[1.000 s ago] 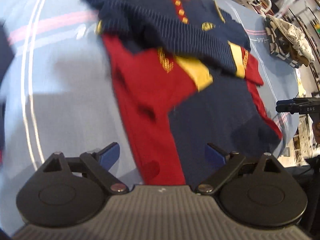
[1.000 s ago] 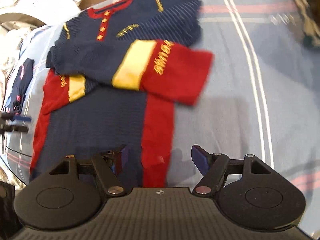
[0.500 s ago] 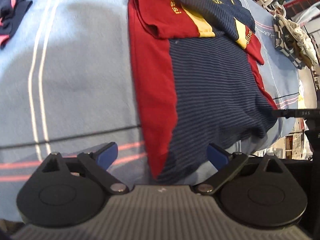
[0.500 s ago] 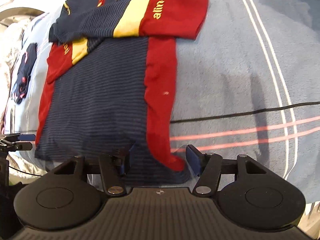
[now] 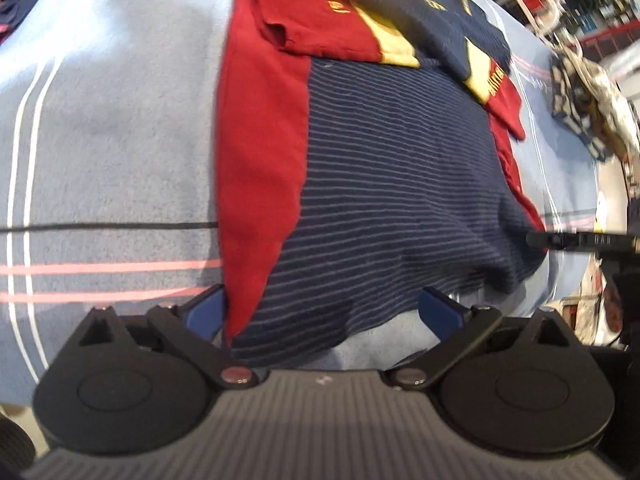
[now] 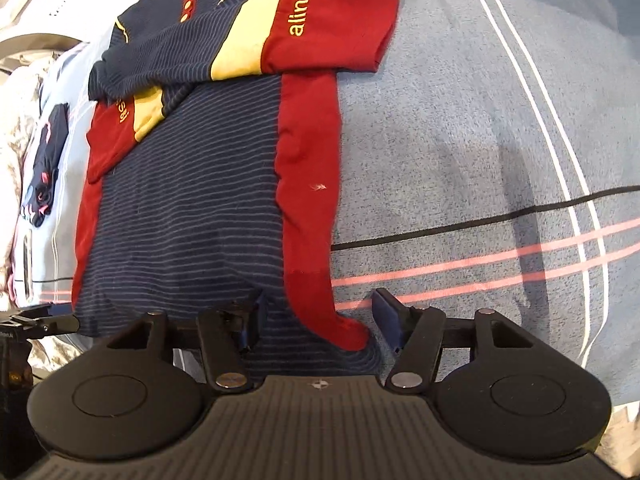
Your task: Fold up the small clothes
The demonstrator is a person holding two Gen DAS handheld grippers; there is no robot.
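in the left wrist view, the left gripper (image 5: 322, 312) hangs with its jaws spread wide over the bottom hem of the small shirt (image 5: 392, 200), gripping nothing; its left pad sits just beside the red side panel at the hem's corner. to do this step well, it likely should settle low enough to pinch the hem's layers together at that corner before lifting, so the fold carries evenly. the shirt lies flat on a blue striped blanket (image 5: 104, 128), navy with thin stripes, red sides, and both sleeves already folded across the chest. in the right wrist view, the right gripper (image 6: 320, 318) is also wide open and empty, straddling the other hem corner where the red panel ends. it would do best to bite at a matching spot, so both corners rise level. yellow bands and lettering mark the sleeves.
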